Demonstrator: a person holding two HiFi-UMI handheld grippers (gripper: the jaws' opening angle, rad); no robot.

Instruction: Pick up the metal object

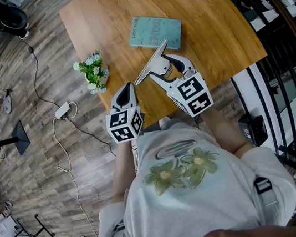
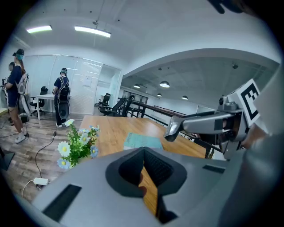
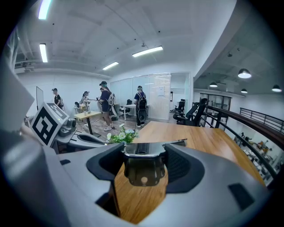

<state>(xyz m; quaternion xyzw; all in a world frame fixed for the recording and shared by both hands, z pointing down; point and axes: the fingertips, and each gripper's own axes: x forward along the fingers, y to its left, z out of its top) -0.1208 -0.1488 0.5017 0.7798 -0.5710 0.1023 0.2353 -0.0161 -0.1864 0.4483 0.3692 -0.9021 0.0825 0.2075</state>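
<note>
- Metal object (image 1: pixel 145 72): flat strip, pinched in right tongs (image 1: pixel 158 67), appears raised off counter (image 1: pixel 223 29).
- Progress: pickup judged essentially done; no step visibly left.
- Left tongs (image 2: pixel 143 165): pressed together, empty, just beside right tongs.
- Containers: flower bunch (image 1: pixel 94 72) ahead-left of left tongs, pot barely visible.
- Teal book (image 1: pixel 155 31): beyond right tongs.

The metal object (image 1: pixel 151 63) is a long, flat, shiny silver strip. The far end is bent into a little scoop, and there's a small round hole near the held end. It's clamped between the jaws of the right gripper (image 1: pixel 165 66), roughly level and up in the air, clear of the wooden worktop (image 1: pixel 205 21), with the free end sticking out to the left.
</note>
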